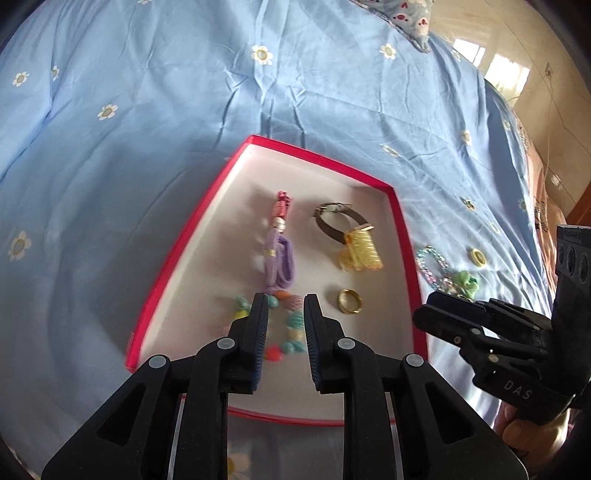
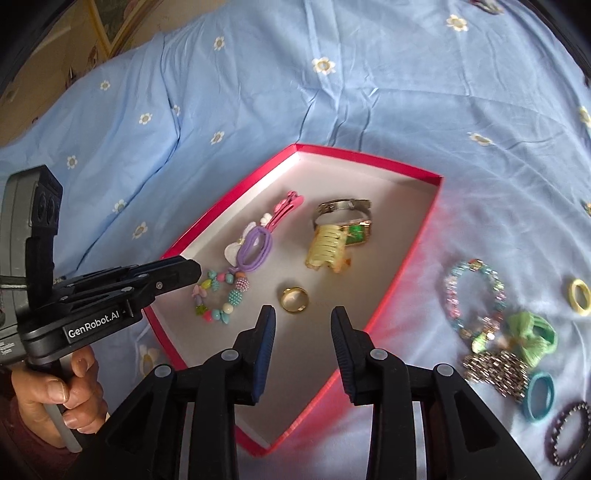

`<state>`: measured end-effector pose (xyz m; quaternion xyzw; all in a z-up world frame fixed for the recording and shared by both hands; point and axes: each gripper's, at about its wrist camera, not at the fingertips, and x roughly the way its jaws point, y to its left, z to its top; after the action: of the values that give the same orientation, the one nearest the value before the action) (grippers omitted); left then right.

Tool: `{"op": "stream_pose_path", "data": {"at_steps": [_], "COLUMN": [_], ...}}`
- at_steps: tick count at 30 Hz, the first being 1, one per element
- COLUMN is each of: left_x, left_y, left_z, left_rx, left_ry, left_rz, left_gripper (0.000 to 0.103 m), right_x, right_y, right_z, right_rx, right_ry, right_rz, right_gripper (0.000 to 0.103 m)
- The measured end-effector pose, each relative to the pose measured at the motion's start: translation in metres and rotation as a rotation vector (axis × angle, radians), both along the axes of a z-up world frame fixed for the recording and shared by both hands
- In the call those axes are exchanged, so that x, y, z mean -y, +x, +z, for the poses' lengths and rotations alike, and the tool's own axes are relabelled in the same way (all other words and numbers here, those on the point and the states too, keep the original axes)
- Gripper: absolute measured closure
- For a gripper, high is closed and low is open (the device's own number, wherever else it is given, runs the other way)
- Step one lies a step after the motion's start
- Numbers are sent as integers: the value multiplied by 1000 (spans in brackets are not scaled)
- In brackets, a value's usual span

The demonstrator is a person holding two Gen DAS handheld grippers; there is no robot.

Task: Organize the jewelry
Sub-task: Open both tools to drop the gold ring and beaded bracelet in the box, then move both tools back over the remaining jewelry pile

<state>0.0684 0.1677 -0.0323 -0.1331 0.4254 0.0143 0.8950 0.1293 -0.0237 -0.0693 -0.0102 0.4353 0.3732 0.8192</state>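
A red box (image 1: 192,236) (image 2: 229,206) with a white floor lies on the blue bedsheet. In it are a colourful bead bracelet (image 2: 218,295), a purple hair tie with a pink clip (image 2: 256,245), a watch (image 2: 343,214), a yellow claw clip (image 2: 327,249) and a gold ring (image 2: 294,299) (image 1: 349,301). My left gripper (image 1: 285,306) (image 2: 192,273) is open and empty, just above the bead bracelet (image 1: 291,332). My right gripper (image 2: 303,321) is open and empty over the box floor near the ring; in the left wrist view its tip (image 1: 439,314) is at the box's right wall.
Loose on the sheet right of the box: a pastel bead bracelet (image 2: 472,291), a yellow ring (image 2: 579,297), a green bow hair tie (image 2: 528,332), a silver sparkly piece (image 2: 495,369), a teal hair tie (image 2: 539,397) and a dark bead bracelet (image 2: 569,432). A patterned pillow (image 1: 410,18) lies far back.
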Motion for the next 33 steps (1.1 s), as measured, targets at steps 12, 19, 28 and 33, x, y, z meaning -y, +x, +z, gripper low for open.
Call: {"op": "stream_pose_path", "data": {"at_steps": [12, 19, 28, 33], "left_x": [66, 98, 127, 138], "left_y": [-3, -2, 1, 6], "left_z": [5, 8, 6, 4], "left_rx": [-3, -3, -13, -23], "left_ry": [-1, 12, 34, 44], "left_rz": [-148, -214, -278, -298], "left_gripper": [81, 78, 76, 76], "right_x": [80, 128, 170, 183], "right_y": [-12, -16, -22, -22], "right_z": [0, -1, -7, -11], "right_rx": [-10, -9, -15, -18], "right_ry": [14, 30, 38, 44], "right_rz": [-153, -250, -339, -363], "right_gripper": [66, 63, 62, 62]}}
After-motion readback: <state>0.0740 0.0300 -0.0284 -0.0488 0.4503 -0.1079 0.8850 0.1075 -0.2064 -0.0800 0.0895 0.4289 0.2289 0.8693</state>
